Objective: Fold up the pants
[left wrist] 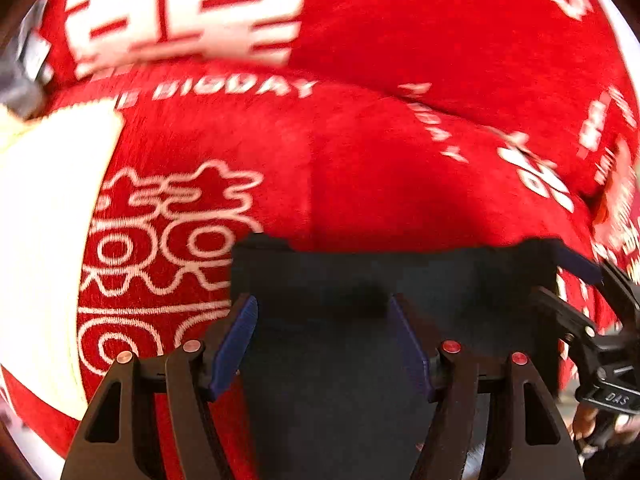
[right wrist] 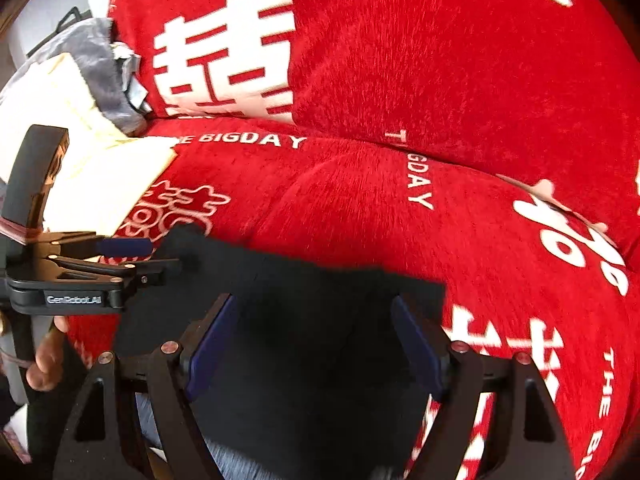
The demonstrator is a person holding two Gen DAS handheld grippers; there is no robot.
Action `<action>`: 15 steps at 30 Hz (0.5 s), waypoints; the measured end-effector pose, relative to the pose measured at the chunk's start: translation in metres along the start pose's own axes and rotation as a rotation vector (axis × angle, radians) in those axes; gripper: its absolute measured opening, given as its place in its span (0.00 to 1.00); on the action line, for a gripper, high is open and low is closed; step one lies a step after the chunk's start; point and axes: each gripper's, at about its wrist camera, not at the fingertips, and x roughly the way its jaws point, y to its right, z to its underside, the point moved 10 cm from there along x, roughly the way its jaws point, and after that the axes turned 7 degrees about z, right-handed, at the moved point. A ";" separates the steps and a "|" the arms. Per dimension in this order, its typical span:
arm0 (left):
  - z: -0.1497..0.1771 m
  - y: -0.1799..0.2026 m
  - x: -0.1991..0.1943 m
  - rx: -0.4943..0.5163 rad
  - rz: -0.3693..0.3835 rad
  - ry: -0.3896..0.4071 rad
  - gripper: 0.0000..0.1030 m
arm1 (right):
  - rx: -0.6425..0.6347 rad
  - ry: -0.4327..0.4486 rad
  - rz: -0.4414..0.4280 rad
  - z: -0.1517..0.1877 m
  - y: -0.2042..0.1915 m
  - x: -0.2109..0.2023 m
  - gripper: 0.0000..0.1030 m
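Observation:
Dark navy pants [left wrist: 400, 280] lie as a flat rectangle on a red plush cover [left wrist: 400, 140], with a straight far edge. My left gripper [left wrist: 322, 304] hangs over their left part, blue pads wide apart and dark cloth filling the gap beneath them. My right gripper [right wrist: 313, 300] stands over the pants [right wrist: 320, 340] the same way, open, its pads not pressing the cloth. In the right wrist view the left gripper [right wrist: 152, 256] shows side-on at the pants' left corner. In the left wrist view the right gripper [left wrist: 568, 284] sits at their right corner.
The red cover [right wrist: 400, 80] bears large white characters and lettering, with a bulging cushion behind. A cream folded cloth [right wrist: 100, 184] lies at the left, also seen as cream cloth [left wrist: 48, 240]. Grey fabric [right wrist: 92, 60] is bunched behind it. A hand's fingers [right wrist: 44, 364] hold the left gripper's handle.

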 end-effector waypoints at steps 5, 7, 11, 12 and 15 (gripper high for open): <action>0.008 -0.013 0.020 0.011 -0.057 -0.049 0.73 | 0.070 -0.115 -0.016 0.020 0.011 0.040 0.80; 0.008 -0.016 0.019 -0.007 -0.041 -0.059 0.73 | 0.046 -0.097 -0.002 0.022 0.010 0.039 0.80; -0.006 -0.013 -0.002 -0.004 -0.063 -0.015 0.73 | 0.019 -0.070 0.037 0.008 0.006 0.019 0.80; -0.008 -0.010 -0.005 -0.008 -0.065 -0.012 0.73 | 0.014 -0.055 0.034 0.003 0.003 0.013 0.81; -0.004 0.002 0.001 0.011 -0.071 -0.051 0.73 | -0.017 -0.090 0.064 0.001 -0.002 0.015 0.82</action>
